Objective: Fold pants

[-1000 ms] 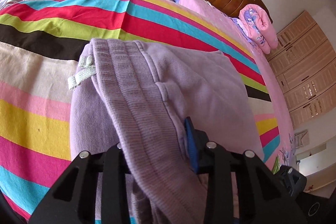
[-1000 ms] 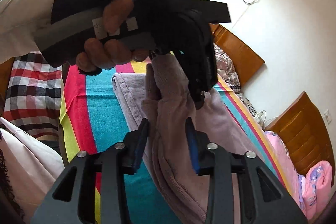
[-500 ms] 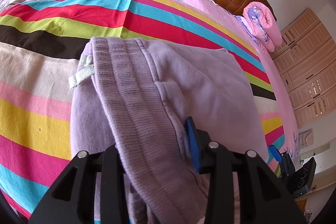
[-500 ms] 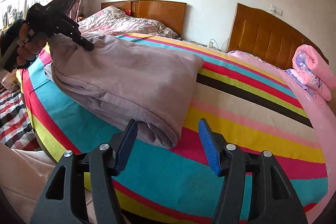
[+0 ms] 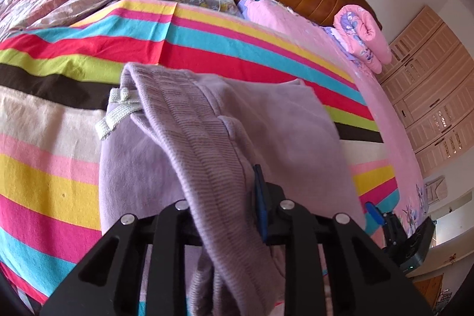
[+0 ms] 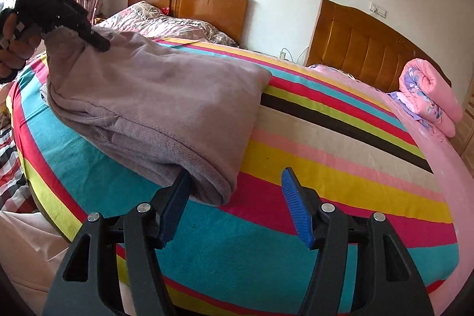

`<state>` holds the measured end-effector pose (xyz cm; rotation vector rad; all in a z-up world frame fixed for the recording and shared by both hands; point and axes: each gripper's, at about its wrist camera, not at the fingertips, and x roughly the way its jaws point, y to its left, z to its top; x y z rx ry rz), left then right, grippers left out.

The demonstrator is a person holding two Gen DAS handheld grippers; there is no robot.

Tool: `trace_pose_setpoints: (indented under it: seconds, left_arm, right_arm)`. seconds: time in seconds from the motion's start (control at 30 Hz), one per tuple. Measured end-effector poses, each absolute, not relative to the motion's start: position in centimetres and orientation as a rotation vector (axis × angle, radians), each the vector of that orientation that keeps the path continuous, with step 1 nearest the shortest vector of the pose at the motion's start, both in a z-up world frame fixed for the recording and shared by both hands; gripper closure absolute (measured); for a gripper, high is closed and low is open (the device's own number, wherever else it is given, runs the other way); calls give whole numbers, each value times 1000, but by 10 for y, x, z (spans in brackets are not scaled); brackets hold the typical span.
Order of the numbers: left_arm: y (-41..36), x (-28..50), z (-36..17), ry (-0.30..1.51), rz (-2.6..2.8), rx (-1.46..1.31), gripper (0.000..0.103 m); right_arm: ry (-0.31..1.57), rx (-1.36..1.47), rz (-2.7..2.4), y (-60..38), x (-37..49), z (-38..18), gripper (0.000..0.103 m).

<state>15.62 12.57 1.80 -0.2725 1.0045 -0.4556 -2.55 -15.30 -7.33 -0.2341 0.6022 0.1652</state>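
The lilac fleece pants (image 6: 154,108), folded into a thick bundle, lie on the bed's bright striped cotton sheet (image 6: 340,168) toward its near left corner. Their far folded edge (image 6: 260,96) runs straight across the stripes, and beyond it the sheet stretches bare to the two brown wooden headboards (image 6: 364,46) and to the rolled pink floral quilt (image 6: 429,96) at the far right. The sheet's near edge curves round below the pants, with a red-checked cloth (image 6: 11,162) showing past it at the left.

The left gripper (image 5: 225,197) has its jaws pinching the ribbed waistband (image 5: 192,138) of the pants, which bunches up between the black fingers and hides most of the left one; only the blue pad (image 5: 260,197) of the right finger shows, pressed against the fabric. From the right wrist view this same gripper (image 6: 97,42) lifts that part of the pants off the sheet, so the cloth slopes down from it to the bed. A white woven drawstring (image 5: 115,117) hangs loose from the waistband's far end onto the lilac layer beneath.

The right gripper (image 6: 234,200) has its jaws spread wide and holds nothing. Its left blue pad (image 6: 174,206) sits right against the rounded near fold of the pants; whether it touches cannot be told. The right pad (image 6: 296,209) stands over bare striped sheet, well apart from the garment.
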Motion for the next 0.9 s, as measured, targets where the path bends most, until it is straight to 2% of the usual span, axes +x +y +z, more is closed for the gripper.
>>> trace_pose_setpoints:
  seconds: [0.2, 0.33, 0.43, 0.63, 0.8, 0.83, 0.9]
  left_arm:
    - [92, 140, 122, 834, -593, -194, 80]
    - [103, 138, 149, 779, -575, -207, 80]
    - [136, 151, 122, 820, -469, -239, 80]
    - [190, 175, -17, 1059, -346, -343, 80]
    - [209, 167, -32, 1015, -381, -404, 78]
    - [207, 165, -32, 1010, -371, -379, 76]
    - [206, 161, -32, 997, -334, -338, 63]
  right_arm:
    - [572, -272, 144, -136, -13, -69, 37]
    - [602, -308, 98, -132, 1, -79, 32]
    - [597, -277, 81, -144, -3, -83, 26]
    - [632, -263, 85, -148, 5, -78, 23]
    - [681, -168, 112, -160, 10, -81, 20]
    - [688, -146, 111, -162, 10, -82, 18]
    - [706, -110, 129, -166, 10, -82, 17]
